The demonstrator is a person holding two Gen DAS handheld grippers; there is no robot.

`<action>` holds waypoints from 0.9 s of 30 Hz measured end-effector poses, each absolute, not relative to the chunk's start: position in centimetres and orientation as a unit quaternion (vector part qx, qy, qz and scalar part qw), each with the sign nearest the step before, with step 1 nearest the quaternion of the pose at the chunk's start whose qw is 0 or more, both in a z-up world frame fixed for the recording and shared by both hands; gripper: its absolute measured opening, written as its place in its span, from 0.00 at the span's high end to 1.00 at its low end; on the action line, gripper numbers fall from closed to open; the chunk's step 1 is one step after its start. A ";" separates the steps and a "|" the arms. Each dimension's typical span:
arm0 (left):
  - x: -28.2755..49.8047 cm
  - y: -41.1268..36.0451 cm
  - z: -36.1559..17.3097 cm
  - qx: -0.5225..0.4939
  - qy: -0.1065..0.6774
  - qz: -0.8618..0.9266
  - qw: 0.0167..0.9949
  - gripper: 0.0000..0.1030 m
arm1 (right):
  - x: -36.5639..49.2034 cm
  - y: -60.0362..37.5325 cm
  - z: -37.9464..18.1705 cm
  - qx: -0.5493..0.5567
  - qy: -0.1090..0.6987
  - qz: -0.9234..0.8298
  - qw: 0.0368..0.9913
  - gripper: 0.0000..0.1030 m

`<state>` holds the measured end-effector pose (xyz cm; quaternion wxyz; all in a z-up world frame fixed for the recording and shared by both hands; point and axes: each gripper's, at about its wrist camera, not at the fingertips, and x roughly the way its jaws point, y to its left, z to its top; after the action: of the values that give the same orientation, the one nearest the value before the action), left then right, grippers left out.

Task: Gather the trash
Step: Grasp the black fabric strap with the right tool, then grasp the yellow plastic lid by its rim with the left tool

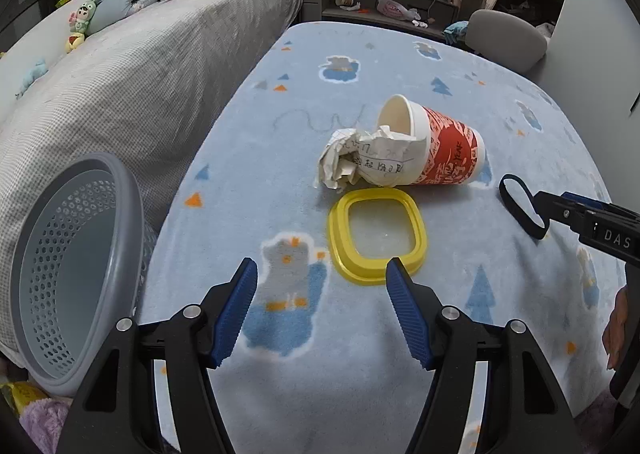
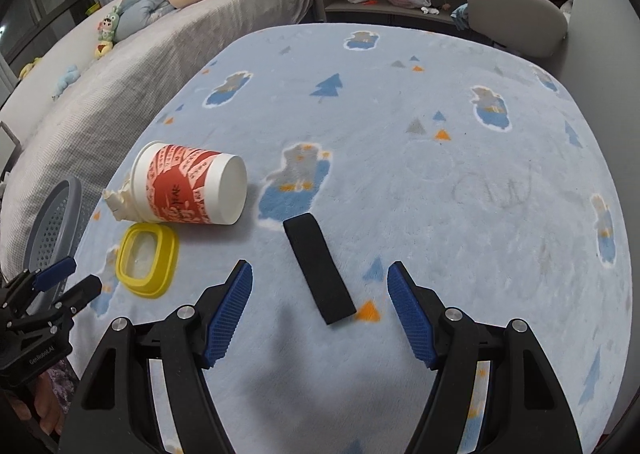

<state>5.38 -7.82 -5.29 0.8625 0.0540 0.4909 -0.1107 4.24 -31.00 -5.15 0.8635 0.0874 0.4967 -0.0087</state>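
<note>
paper cup (image 1: 436,146): one
crumpled paper (image 1: 360,160): one
yellow lid (image 1: 378,237): one
black band (image 2: 319,268): one
grey basket (image 1: 76,266): one
grippers: two, left gripper (image 1: 322,308), right gripper (image 2: 320,308)

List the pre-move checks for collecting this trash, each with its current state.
1. Left gripper open and empty: ok.
2. Right gripper open and empty: ok.
3. Black band lies flat between the right fingers' line, free of other items: ok.
4. Yellow lid just ahead of the left gripper, unobstructed: ok.
5. Gray basket upright: not ok, tipped on its side.
6. Crumpled paper separate from the paper cup: cannot tell; it touches the mouth.
</note>
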 end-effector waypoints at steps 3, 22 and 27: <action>5.5 -8.3 -5.7 0.054 0.493 -0.108 0.861 0.38 | 4.5 -31.4 -5.7 0.090 0.499 -0.010 0.862 0.33; 5.7 -9.7 -6.5 0.052 0.502 -0.109 0.857 0.38 | 5.2 -31.4 -8.0 0.069 0.514 -0.023 0.855 0.58; 5.6 -9.8 -6.5 0.051 0.502 -0.108 0.856 0.38 | 5.1 -31.2 -7.8 0.077 0.514 -0.013 0.854 0.76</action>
<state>5.60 -9.78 -6.50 0.8563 0.0507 0.5024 -0.1081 5.06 -31.22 -7.78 0.8540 0.0765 0.5144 -0.0125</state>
